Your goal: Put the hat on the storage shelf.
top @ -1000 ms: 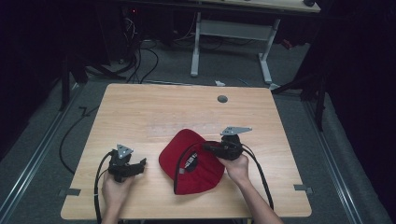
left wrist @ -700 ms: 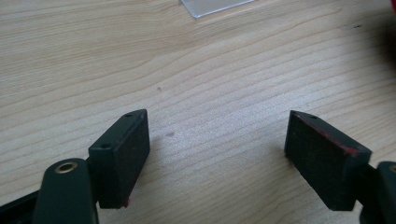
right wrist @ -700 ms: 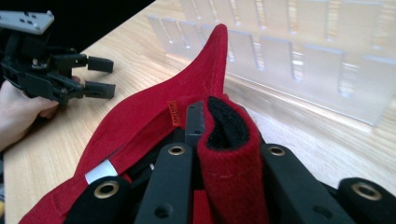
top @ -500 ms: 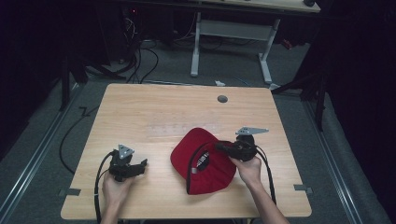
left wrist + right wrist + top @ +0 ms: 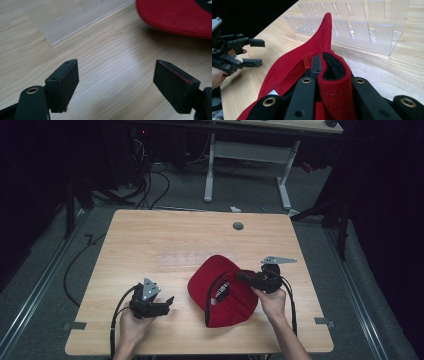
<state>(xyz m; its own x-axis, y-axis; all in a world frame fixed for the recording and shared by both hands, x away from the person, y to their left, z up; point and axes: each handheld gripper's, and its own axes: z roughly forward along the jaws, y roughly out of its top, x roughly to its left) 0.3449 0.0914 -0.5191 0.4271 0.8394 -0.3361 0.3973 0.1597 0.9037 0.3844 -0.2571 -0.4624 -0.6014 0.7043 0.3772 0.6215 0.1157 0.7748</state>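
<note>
Red cap (image 5: 222, 290) lies upside down on the wooden counter (image 5: 190, 240), near the edge by the person. The right hand (image 5: 272, 302) reaches in from that edge, just right of the cap, with its arm slanting up toward it. The right tongs (image 5: 239, 277) point left over the cap and are squeezed tight on a folded bit of its red and black cloth (image 5: 332, 75). The left hand (image 5: 131, 325) rests on the counter, well left of the cap. The left tongs (image 5: 169, 302) point right toward the cap and are wide open, holding nothing, with bare wood between them. A clear plastic rack (image 5: 352, 27) stands on the counter just past the cap.
</note>
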